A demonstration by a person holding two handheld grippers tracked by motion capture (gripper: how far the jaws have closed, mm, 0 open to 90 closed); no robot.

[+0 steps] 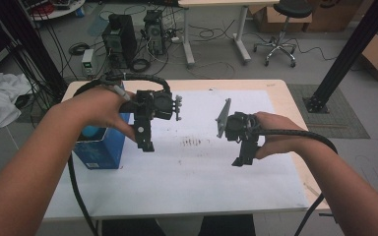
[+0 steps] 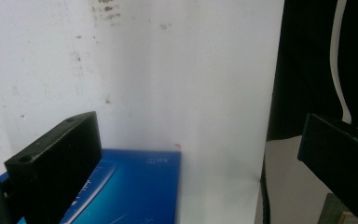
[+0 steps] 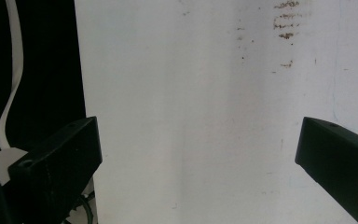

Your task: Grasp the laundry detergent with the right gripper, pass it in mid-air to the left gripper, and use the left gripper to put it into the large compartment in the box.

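Blue box (image 1: 100, 147): on bench beside left gripper (image 1: 145, 142)
Left gripper: jaws wide apart, empty
Right gripper (image 1: 241, 157): jaws wide apart, empty, well right of box

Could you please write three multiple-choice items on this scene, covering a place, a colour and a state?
1. Where does the box stand?
A. at the table's left edge
B. at the table's right edge
C. on the floor

2. What colour is the box?
A. red
B. blue
C. green

3. How do the jaws of the left gripper stand?
A. shut on the box
B. shut on nothing
C. open

Answers: 1 A, the high view shows it at the left beside the white sheet; 2 B, its faces are blue; 3 C, the left gripper view shows a wide gap.
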